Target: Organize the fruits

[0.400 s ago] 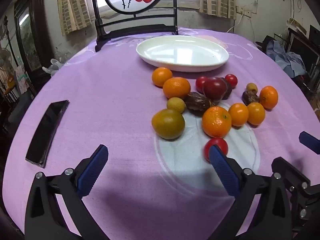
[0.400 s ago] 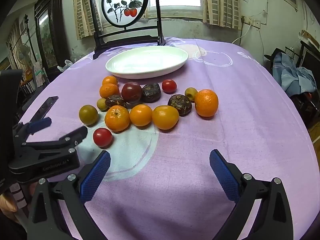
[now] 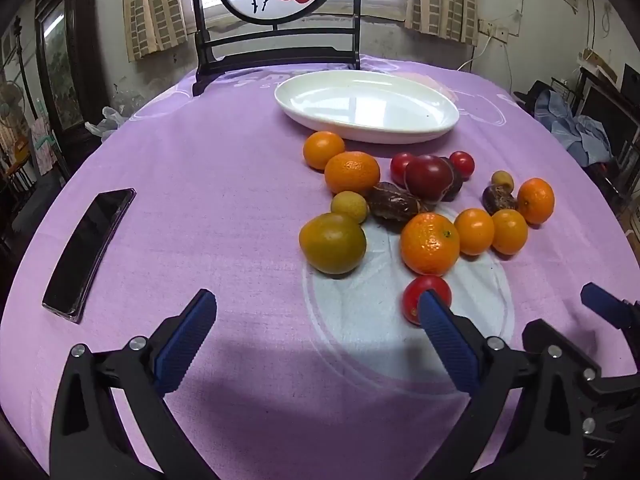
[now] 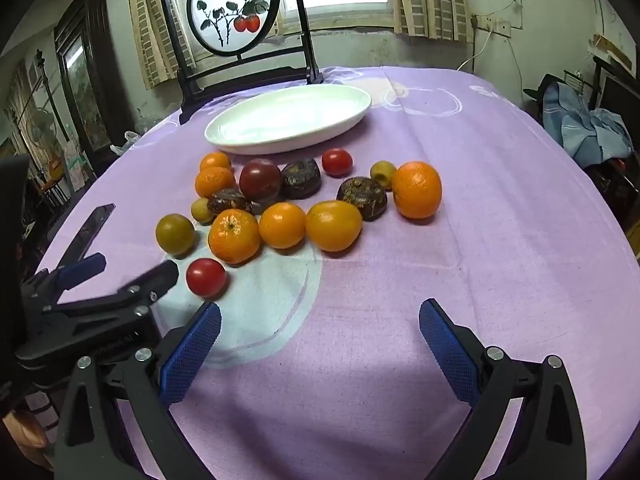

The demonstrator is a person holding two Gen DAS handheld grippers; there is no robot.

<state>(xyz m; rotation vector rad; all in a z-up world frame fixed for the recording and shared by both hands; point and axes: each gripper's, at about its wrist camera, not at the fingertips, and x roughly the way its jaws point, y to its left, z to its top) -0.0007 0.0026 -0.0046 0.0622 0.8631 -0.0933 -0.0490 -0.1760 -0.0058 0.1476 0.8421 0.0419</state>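
Left tongs [image 3: 316,320] and right tongs [image 4: 320,326] spread wide, holding nothing, low over bare near table [image 4: 440,272]; fruits [image 4: 332,225] clustered before white plate [image 4: 256,136].

Black plastic jaws, blue ribbed pads [image 3: 186,342], silver screws; lettering illegible.

Brush-written Chinese characters, too small to read, stand on the round painted screen [image 4: 229,8]
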